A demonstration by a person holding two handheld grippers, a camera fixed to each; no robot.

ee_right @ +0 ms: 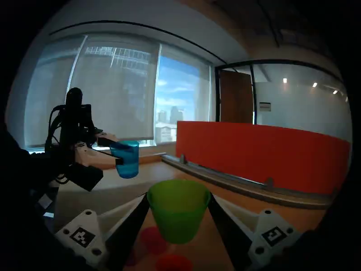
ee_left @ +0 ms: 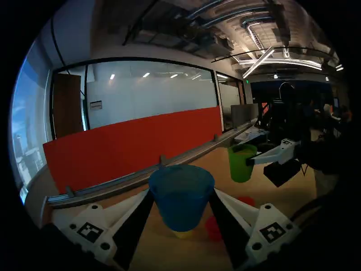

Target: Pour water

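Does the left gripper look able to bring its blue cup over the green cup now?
Probably yes. The left gripper holds the blue cup in the air, the right gripper holds the green cup off to its side, and only open space lies between them.

I can read nothing: the notice (ee_left: pixel 95 105) on the far glass wall (ee_left: pixel 149 95) is blurred; the tags (ee_left: pixel 91 231) on the left gripper (ee_left: pixel 181 194) carry only patterns.

Office: glass-walled room (ee_left: pixel 149 90), orange desk divider (ee_left: pixel 126 144), high-rise windows (ee_right: pixel 113 95)
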